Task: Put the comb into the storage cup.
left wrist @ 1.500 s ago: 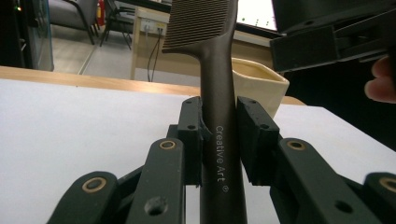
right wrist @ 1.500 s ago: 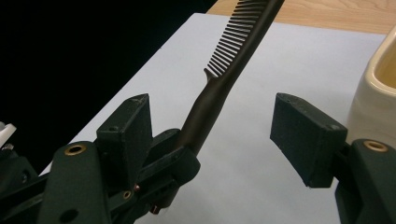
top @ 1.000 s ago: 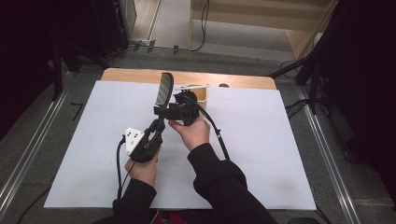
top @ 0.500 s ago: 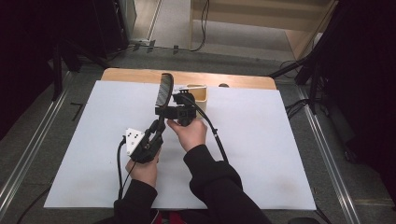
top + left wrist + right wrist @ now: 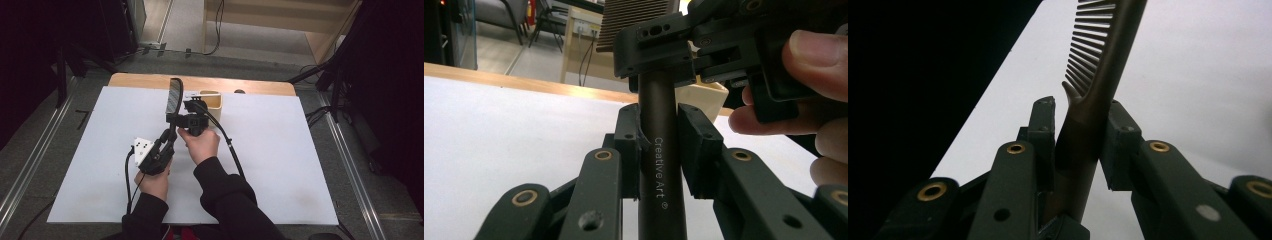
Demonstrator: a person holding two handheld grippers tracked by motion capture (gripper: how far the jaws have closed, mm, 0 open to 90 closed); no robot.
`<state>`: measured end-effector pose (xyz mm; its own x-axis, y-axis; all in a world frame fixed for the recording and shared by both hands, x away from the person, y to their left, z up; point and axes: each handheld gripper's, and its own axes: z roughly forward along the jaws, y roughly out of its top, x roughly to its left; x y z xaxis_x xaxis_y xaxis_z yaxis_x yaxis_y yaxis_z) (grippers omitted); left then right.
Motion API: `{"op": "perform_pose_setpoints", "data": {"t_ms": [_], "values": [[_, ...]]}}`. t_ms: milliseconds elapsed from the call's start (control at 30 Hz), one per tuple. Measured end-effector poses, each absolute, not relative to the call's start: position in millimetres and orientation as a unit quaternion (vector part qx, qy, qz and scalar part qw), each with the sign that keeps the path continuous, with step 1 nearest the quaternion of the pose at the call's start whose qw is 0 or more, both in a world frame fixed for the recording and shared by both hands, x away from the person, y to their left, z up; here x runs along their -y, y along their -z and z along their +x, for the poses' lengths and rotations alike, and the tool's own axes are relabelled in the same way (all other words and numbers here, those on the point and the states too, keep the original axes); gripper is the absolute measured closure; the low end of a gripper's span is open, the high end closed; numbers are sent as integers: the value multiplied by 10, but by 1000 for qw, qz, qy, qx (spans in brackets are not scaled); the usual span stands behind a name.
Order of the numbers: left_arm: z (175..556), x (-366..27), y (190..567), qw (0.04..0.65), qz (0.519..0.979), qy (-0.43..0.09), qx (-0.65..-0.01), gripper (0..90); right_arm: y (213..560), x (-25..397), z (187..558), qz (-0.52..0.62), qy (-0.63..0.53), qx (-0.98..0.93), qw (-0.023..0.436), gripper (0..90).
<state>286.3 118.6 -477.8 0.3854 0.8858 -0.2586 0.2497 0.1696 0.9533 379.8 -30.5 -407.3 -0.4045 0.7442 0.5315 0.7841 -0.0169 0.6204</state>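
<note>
High view: comb (image 5: 174,97) stands near upright at upper centre of frame, held off the white surface (image 5: 300,165) by both tools. Left gripper (image 5: 169,134) comes up from lower left and clamps the handle low down; right gripper (image 5: 186,120) crosses from the right and grips the same handle just above it, right under the toothed part.

Change over the last second: small. The right gripper sat at about the same spot on the comb a second ago, and the comb has kept nearly the same tilt and place near the wooden box (image 5: 212,102) at the back edge. Hands have crept a little, nothing else. So the two-handed hold is set and steady, not yet a handover.

Left gripper view: jaws clenched on the dark handle (image 5: 661,165), lettering "Creative Art" readable along it, pads touching both sides. Right gripper's black block sits just above at top centre of frame, with the person's fingers (image 5: 819,55) at right.

Right gripper view: jaws closed around the comb (image 5: 1093,95) where handle meets teeth, teeth running to upper centre of frame.

Judgement: a transfer between grippers looks in hand; one side has to release next. If both let go, or both pull, the comb could twist or drop.
</note>
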Motion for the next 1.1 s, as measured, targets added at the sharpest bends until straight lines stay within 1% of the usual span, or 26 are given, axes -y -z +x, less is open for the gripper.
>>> {"op": "perform_pose_setpoints", "data": {"t_ms": [467,833,967,1100], "values": [[2869,-1181,4740,584,600,-255,-484,711,4081,336,3801,-550,460,697,35,704],[2884,-1162,4650,574,622,-225,-483,589,4062,385,3813,-548,455,701,20,705],[2889,-1151,4623,566,633,-220,-480,567,4056,419,3824,-548,453,703,14,705],[2911,-1147,4615,559,647,-190,-482,522,4042,452,3827,-545,452,706,1,705]]}}
